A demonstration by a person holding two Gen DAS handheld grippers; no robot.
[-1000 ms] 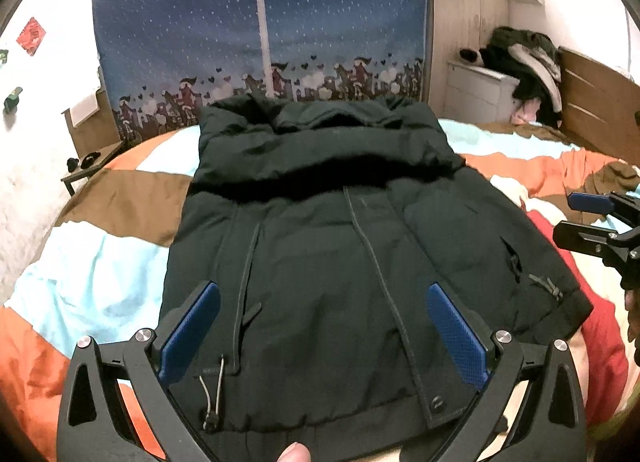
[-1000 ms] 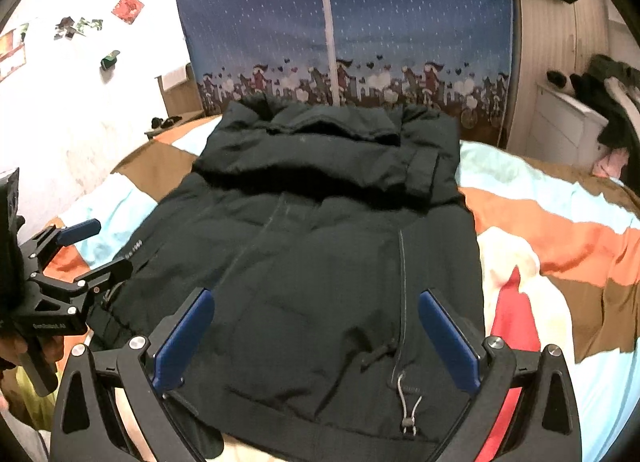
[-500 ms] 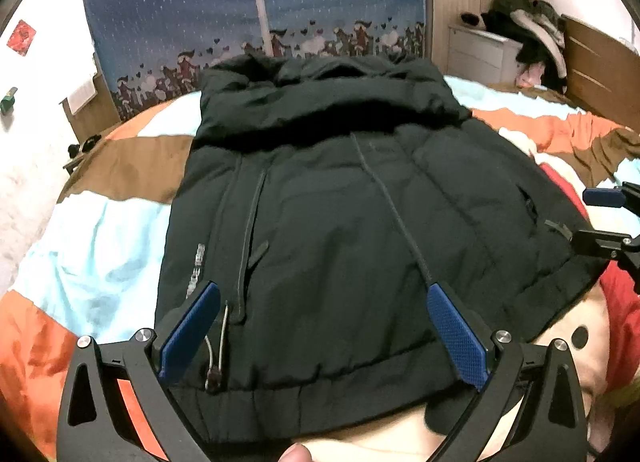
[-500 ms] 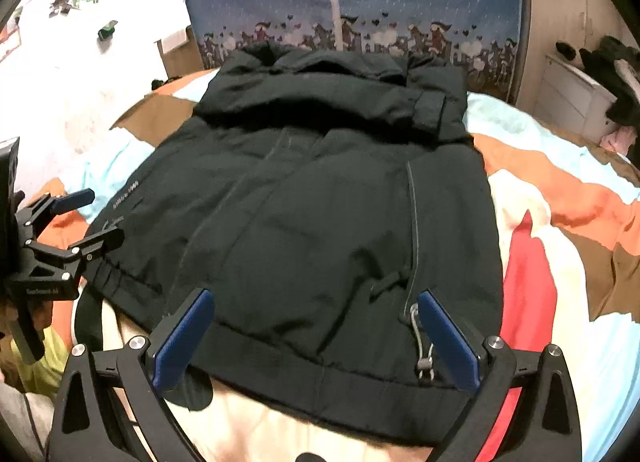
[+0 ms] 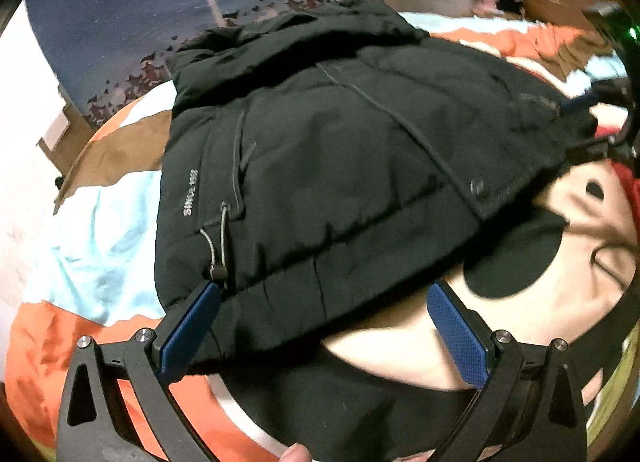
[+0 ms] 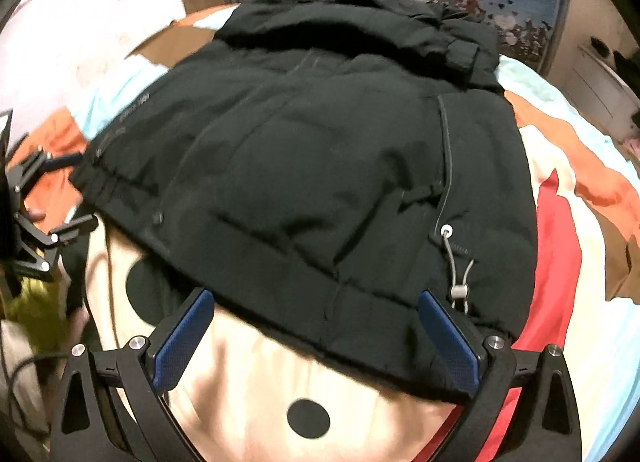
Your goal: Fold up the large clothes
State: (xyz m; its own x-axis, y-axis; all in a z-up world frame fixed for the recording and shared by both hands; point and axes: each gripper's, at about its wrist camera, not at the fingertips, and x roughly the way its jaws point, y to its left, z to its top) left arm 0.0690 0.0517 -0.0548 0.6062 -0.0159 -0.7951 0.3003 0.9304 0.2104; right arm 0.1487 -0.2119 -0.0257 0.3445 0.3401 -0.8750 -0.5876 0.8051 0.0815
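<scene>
The jacket (image 5: 340, 165) lay spread flat on the bed (image 5: 100, 254), its hood end toward the curtain (image 5: 120, 1) behind the bed and its hem toward the cameras. The left tool (image 5: 324, 326) sat at the hem's left corner, one finger touching the cloth beside the left drawcord (image 5: 218, 246). The right tool (image 6: 312, 334) sat at the hem's right part, one finger just below the right drawcord (image 6: 458, 270). A cushion (image 6: 280, 382) lay under and before the hem, between the tools. A dresser (image 6: 600, 85) stood right of the bed, beside the curtain.
</scene>
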